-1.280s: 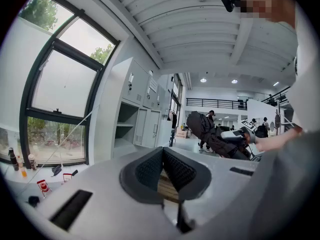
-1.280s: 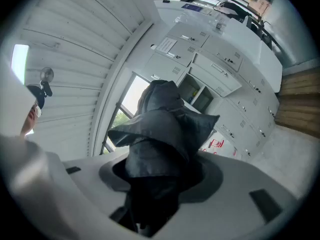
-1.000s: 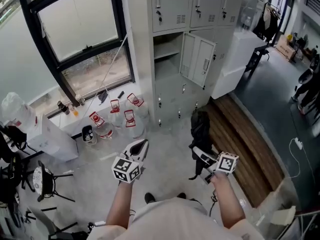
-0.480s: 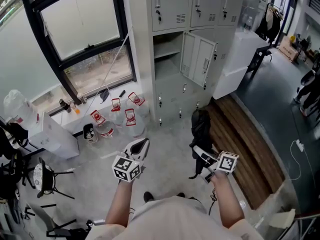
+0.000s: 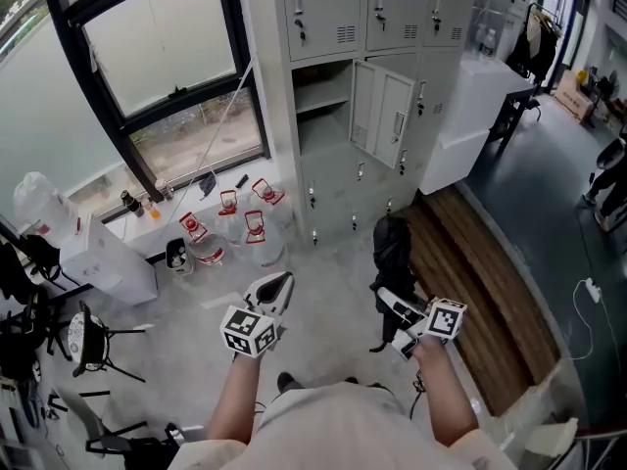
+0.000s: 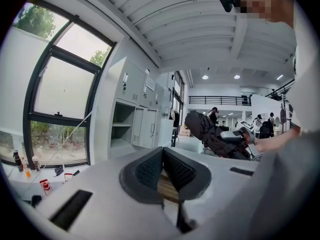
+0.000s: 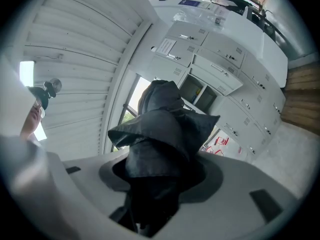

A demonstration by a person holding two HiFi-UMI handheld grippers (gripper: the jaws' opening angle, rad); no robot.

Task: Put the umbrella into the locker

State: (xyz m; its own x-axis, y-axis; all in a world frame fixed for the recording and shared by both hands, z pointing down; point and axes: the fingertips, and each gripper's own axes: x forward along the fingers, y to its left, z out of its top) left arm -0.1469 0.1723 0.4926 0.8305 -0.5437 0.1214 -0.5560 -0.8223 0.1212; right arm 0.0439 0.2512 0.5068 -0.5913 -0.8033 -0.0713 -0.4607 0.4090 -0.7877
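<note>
A black folded umbrella (image 5: 393, 253) stands upright in my right gripper (image 5: 390, 306), whose jaws are shut on its lower part. In the right gripper view the umbrella (image 7: 160, 129) fills the gap between the jaws of that gripper (image 7: 155, 179). My left gripper (image 5: 274, 287) is held to its left with its pads together and nothing between them (image 6: 162, 154). Ahead stands the grey locker bank (image 5: 323, 8); one compartment (image 5: 323, 91) is open, its door (image 5: 384, 116) swung to the right. The left gripper view shows that compartment (image 6: 121, 134) and the umbrella (image 6: 205, 131).
Water jugs with red handles (image 5: 227, 238) lie on the floor left of the lockers, below a large window (image 5: 167, 57). A white box (image 5: 108, 267) and a stool (image 5: 88, 341) are at the left. A wooden floor strip (image 5: 480, 282) and a white cabinet (image 5: 470, 116) are at the right.
The scene has shifted a little in the head view as the person moves across the floor. Both grippers keep their pose and the umbrella stays in the right one.
</note>
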